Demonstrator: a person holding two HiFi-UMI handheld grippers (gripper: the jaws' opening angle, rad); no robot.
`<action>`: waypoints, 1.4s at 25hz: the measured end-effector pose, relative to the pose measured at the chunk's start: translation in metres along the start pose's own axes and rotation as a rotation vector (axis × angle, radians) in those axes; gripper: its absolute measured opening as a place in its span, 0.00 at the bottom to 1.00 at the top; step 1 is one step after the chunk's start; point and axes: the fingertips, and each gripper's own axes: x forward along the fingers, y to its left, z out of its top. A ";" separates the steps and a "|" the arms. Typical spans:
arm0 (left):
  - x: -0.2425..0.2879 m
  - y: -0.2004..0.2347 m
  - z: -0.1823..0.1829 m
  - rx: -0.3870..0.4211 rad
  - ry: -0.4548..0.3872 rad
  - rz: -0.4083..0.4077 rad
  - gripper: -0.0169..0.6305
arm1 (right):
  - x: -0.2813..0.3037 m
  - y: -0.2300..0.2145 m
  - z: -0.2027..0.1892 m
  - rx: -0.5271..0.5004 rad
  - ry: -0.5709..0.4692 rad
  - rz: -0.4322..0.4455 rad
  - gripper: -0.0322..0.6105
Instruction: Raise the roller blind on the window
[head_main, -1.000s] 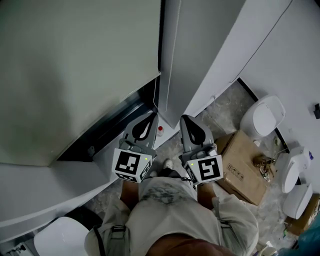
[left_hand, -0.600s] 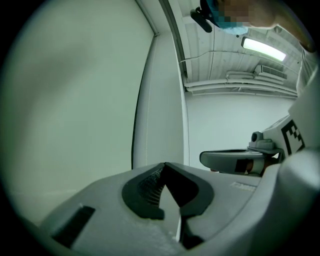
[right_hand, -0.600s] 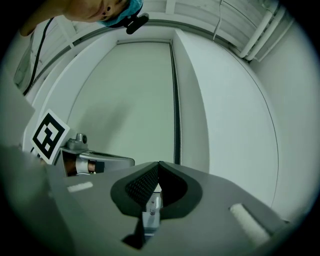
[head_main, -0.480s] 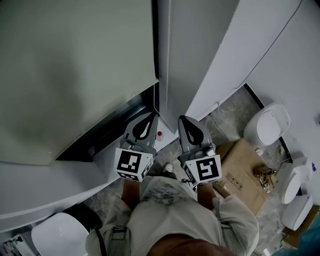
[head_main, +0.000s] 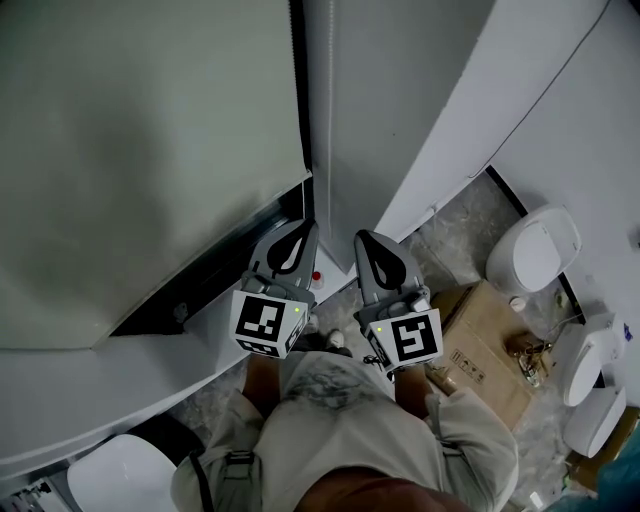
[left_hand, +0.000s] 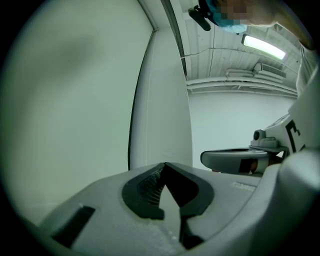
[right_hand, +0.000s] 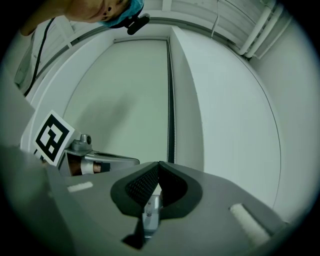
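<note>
1 roller blind (head_main: 150, 140) hangs lowered over the window, ahead and left of the grippers. 1 cardboard box (head_main: 478, 350) sits on the floor with a small brass-coloured item (head_main: 525, 328) on its top. Of the 2 grippers, the left gripper (head_main: 300, 232) and the right gripper (head_main: 366, 240) each have their jaws pressed together, empty.

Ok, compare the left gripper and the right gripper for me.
The left gripper sits by the lower corner of the roller blind; the right gripper sits nearer the cardboard box. Their cube markers show different patterns. Both are shut on nothing, tips angled toward each other.
</note>
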 end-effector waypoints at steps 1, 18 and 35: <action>0.004 0.002 0.000 0.000 -0.001 -0.007 0.04 | 0.003 -0.002 0.001 -0.007 -0.003 -0.009 0.06; 0.056 0.040 0.001 0.001 0.015 -0.120 0.04 | 0.054 -0.019 -0.009 -0.022 0.047 -0.088 0.06; 0.101 0.048 -0.004 0.000 0.036 -0.186 0.08 | 0.075 -0.043 -0.007 -0.037 0.056 -0.171 0.07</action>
